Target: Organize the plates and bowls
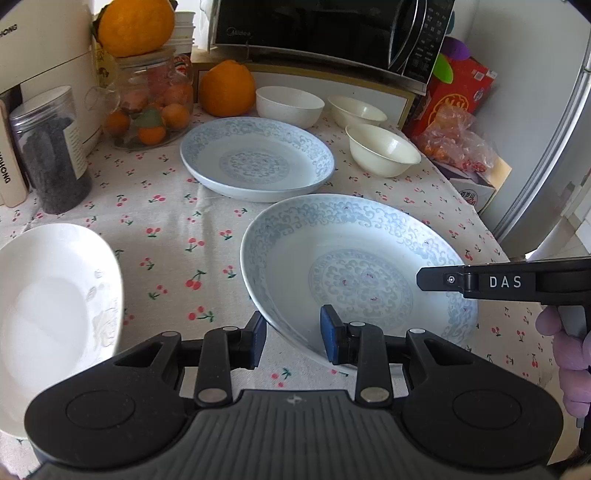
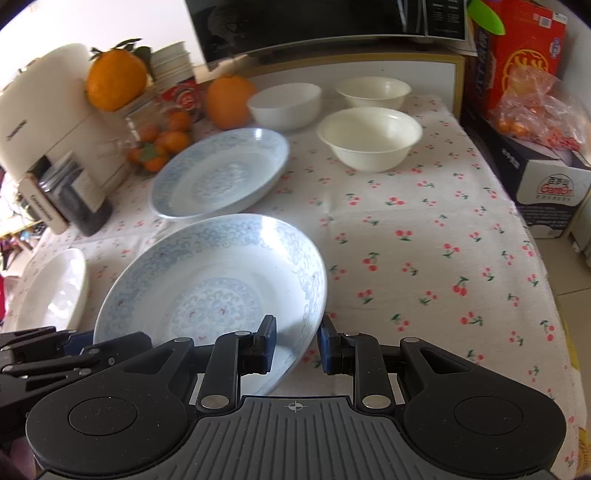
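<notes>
A blue-patterned plate [image 1: 354,266] lies near me on the cherry-print tablecloth; it also shows in the right wrist view [image 2: 207,280]. My left gripper [image 1: 293,338] straddles its near-left rim, jaws apart. My right gripper [image 2: 297,343] straddles its right rim, jaws apart; its body shows in the left wrist view [image 1: 517,282]. A second blue-patterned plate [image 1: 256,158] lies further back. A plain white plate [image 1: 51,317] sits at the left. Three cream bowls [image 1: 382,149] [image 1: 289,105] [image 1: 356,110] stand at the back right.
A jar of small oranges [image 1: 151,107], a dark-filled jar [image 1: 51,155], a large orange [image 1: 227,88], a white appliance [image 1: 44,62] and a microwave [image 1: 325,33] line the back. A red box [image 1: 454,96] and bagged snacks [image 1: 458,144] sit right, by the table edge.
</notes>
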